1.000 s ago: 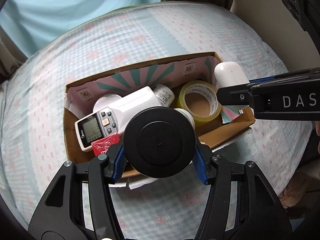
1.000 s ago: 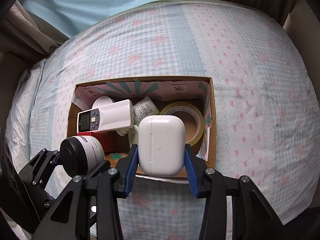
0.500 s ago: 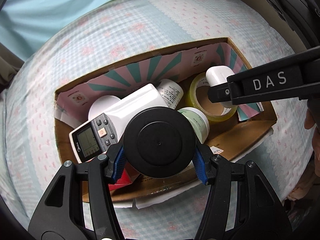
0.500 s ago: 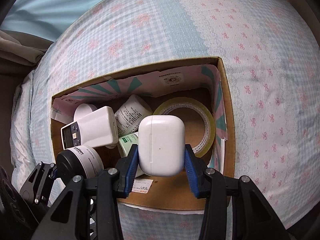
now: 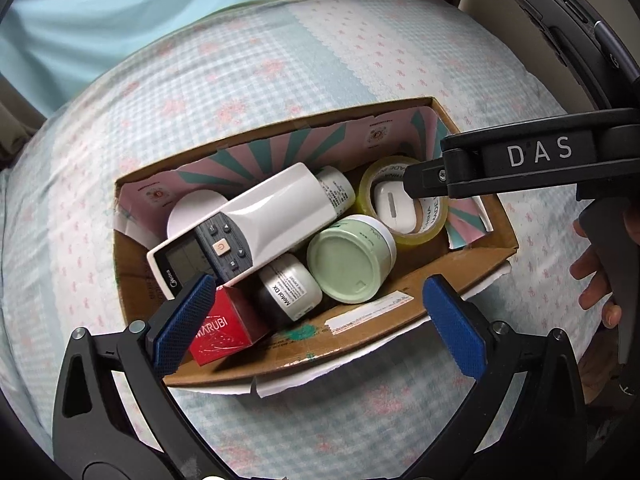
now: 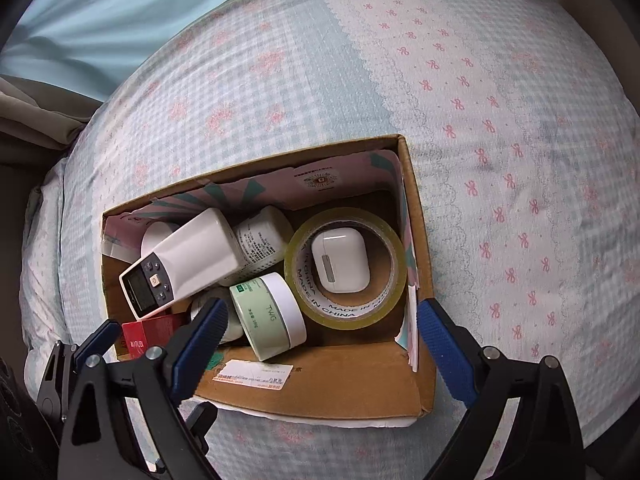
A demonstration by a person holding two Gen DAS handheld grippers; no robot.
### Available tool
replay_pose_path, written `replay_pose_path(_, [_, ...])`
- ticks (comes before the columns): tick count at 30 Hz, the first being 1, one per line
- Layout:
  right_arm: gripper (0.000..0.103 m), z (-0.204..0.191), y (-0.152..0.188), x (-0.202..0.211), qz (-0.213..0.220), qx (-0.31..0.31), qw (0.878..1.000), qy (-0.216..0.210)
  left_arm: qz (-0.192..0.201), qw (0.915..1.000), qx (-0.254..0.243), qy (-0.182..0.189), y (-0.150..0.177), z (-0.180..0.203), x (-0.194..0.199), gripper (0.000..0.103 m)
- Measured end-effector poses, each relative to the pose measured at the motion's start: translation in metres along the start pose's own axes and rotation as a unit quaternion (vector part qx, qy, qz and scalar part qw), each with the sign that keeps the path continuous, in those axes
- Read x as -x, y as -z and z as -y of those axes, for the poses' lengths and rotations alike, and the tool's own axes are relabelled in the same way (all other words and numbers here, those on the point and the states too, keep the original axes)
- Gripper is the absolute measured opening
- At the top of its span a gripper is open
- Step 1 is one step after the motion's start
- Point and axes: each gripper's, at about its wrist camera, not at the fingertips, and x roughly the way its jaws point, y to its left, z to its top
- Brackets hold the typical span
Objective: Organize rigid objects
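An open cardboard box (image 5: 400, 312) sits on the bed. My left gripper (image 5: 320, 320) hangs over its near wall, its jaws opening with nothing between them. Just beyond it, the black-lidded white jar (image 5: 290, 292) lies on its side in the box beside a red carton (image 5: 224, 328). My right gripper (image 6: 324, 336) is over the box's right half, its jaws also opening and empty. Below it, the white earbud case (image 6: 340, 260) rests inside the clear tape roll (image 6: 348, 312). A white remote (image 5: 248, 224) and a green jar (image 5: 352, 260) lie between them.
The box (image 6: 360, 392) also holds a white bottle (image 5: 336, 192) and a white round lid (image 5: 196, 212). Blue checked bedding (image 6: 500, 160) surrounds the box, with a pale blue curtain (image 6: 100, 20) behind. A hand (image 5: 596, 276) grips the right tool's handle.
Both grippers went from shut to open. The black-lidded jar left the left jaws and lies in the box. The earbud case left the right jaws and sits inside the tape roll.
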Motion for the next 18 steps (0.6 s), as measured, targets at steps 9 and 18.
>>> replay_pose_path(9, [0.094, 0.009, 0.01, 0.033, 0.023, -0.006, 1.0, -0.005, 0.013, 0.9999, -0.002, -0.006, -0.001, 0.019, 0.034, 0.103])
replay_pose_path(18, [0.094, 0.018, 0.03, 0.122, 0.055, 0.056, 0.997, -0.01, 0.036, 0.9979, 0.051, -0.017, -0.017, 0.035, 0.117, 0.103])
